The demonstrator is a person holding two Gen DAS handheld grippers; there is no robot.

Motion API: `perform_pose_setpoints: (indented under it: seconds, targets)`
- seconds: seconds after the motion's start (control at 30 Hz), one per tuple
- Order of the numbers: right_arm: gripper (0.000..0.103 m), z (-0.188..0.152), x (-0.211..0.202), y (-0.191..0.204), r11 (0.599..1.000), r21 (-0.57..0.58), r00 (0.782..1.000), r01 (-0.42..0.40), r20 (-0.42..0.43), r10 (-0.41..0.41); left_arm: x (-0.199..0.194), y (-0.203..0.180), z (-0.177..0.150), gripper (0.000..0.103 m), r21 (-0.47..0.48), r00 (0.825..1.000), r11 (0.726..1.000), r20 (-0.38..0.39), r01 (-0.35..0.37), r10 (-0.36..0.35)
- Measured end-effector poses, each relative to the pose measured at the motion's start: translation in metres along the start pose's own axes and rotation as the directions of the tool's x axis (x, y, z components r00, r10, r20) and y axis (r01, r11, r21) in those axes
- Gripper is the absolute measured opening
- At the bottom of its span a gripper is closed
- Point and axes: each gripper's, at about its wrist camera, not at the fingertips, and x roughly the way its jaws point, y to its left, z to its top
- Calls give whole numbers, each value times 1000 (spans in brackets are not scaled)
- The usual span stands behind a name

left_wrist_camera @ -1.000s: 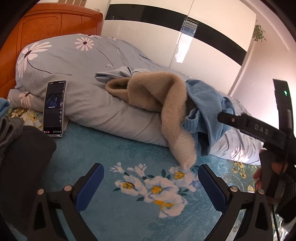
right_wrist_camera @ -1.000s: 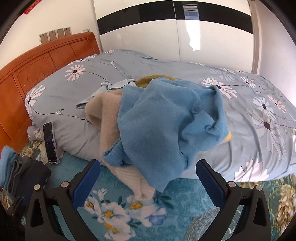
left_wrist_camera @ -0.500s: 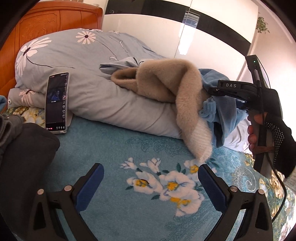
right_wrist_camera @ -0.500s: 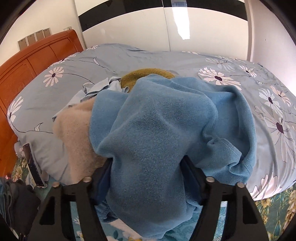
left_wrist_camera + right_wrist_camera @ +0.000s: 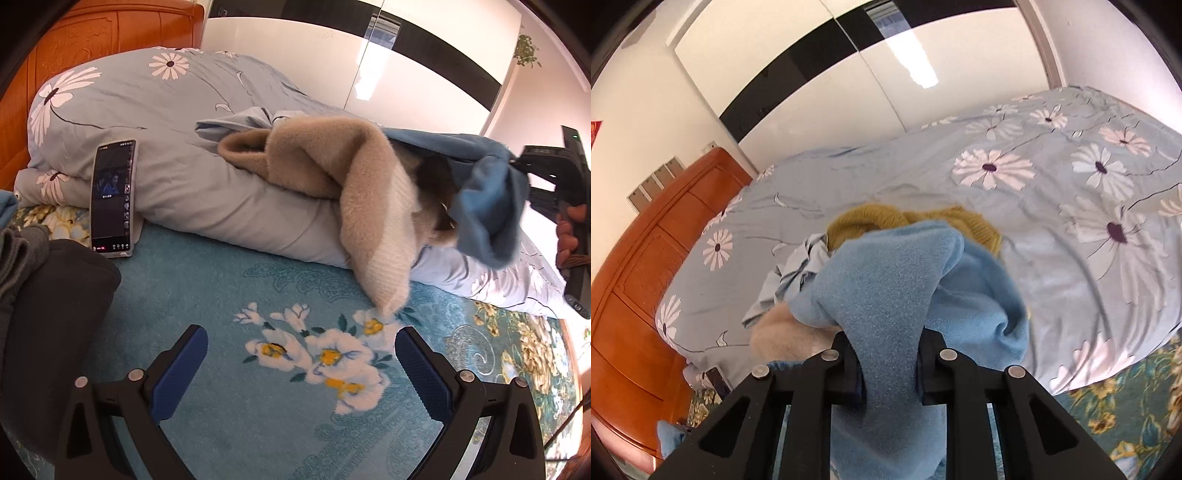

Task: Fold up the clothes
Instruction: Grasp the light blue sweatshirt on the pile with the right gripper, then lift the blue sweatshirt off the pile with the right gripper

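So the right gripper [image 5: 888,363] is clamping a bunch of the blue fleece [image 5: 886,295], jaws squeezed in tight on the fabric with the cloth bulging out between them and spilling down below. In the left wrist view you can see that same gripper [image 5: 517,160] way over on the right edge, with the fleece [image 5: 484,206] hanging off it in a blurry droop above the duvet [image 5: 177,177].

The left gripper [image 5: 301,365] is sitting with jaws wide apart, nothing between them, hovering over the teal floral bedspread [image 5: 221,288].

The fleece is lying on top of a pile on the grey-blue daisy duvet. Just beside it, a beige fuzzy sweater [image 5: 354,184] is draping down over the duvet's edge, its tip touching the bedspread. A mustard knit [image 5: 912,221] is peeking out behind the fleece in the right wrist view, and there's a bit of light blue striped cloth [image 5: 790,273] to the left of it.

A phone [image 5: 112,197] is leaning against the duvet, screen lit up. Dark folded clothes [image 5: 48,314] are sitting at the left edge. An orange wooden headboard [image 5: 646,280] is standing behind all of it.
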Motion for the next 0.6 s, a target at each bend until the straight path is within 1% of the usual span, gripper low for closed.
perform_pose_setpoints:
  seconds: [0.03,0.07,0.1,0.13,0.23,0.33,0.47,0.6]
  targets:
    - [17,6,-15,-4,1000,4,1000,6,24,-6,-4,-2,1,103,0,1000,1000,1,4,-4]
    - [11,11,-32,-8,1000,6,999,13,47,-13,-8,-4,1,103,-2,1000,1000,1,10,-10]
    - [9,15,-49,-11,1000,9,997,19,70,-19,-12,-6,2,103,-6,1000,1000,-2,17,-17]
    - [9,17,-66,-14,1000,14,996,14,93,-15,-16,-8,3,103,-12,1000,1000,-6,27,-27]
    - [9,19,-105,-23,1000,10,992,18,126,-19,-30,-17,3,103,-20,998,998,-3,57,-57]
    - [8,15,-150,-38,999,12,987,31,159,-32,-45,-30,2,103,2,997,997,3,76,-76]
    - [7,18,-221,-56,998,47,961,52,269,-63,-61,-49,-2,103,36,995,994,-2,102,-102]
    - [6,14,-265,-71,994,59,950,95,292,-108,-73,-66,-9,103,72,991,989,-22,132,-131]
